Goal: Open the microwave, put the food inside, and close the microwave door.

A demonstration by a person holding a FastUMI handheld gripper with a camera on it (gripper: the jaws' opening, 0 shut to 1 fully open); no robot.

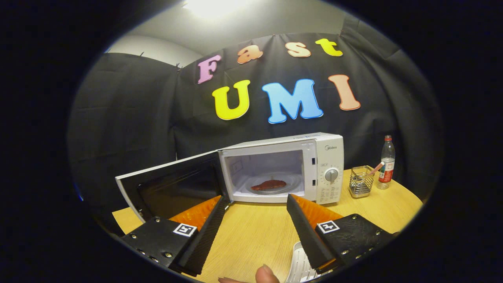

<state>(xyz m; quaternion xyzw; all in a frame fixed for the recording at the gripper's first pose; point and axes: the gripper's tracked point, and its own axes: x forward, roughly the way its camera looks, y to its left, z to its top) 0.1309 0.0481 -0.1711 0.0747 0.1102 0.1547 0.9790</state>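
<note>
Microwave [281, 167] stands on the wooden table [255, 232], with its door [173, 186] swung wide open to the left side. The door hangs on the left edge of the oven body and its dark inner window faces toward the camera. Inside the lit cavity a glass turntable [274, 184] lies on the floor, and the food [269, 184], a flat reddish-brown piece, rests on that turntable. So the food is already inside and the door is not yet closed.

On the right front of the oven is the control panel [331, 173] with one round dial and small markings below it. To the right of the oven, a little apart from it, stands a wire holder [361, 181], and something thin with a red and white pattern leans out of it. Just beyond the holder is a clear bottle [387, 162] with a red cap, upright, near the table's far edge.

The gripper [257, 200] is in front of the oven, with its fingers spread wide apart and nothing between them. The tips point toward the open cavity but stay short of it, touching nothing. Between the fingers, close to the camera, a fingertip [266, 275] of a person shows, and beside it, under the right finger, lies a white ribbed object [300, 267] on the table.
</note>
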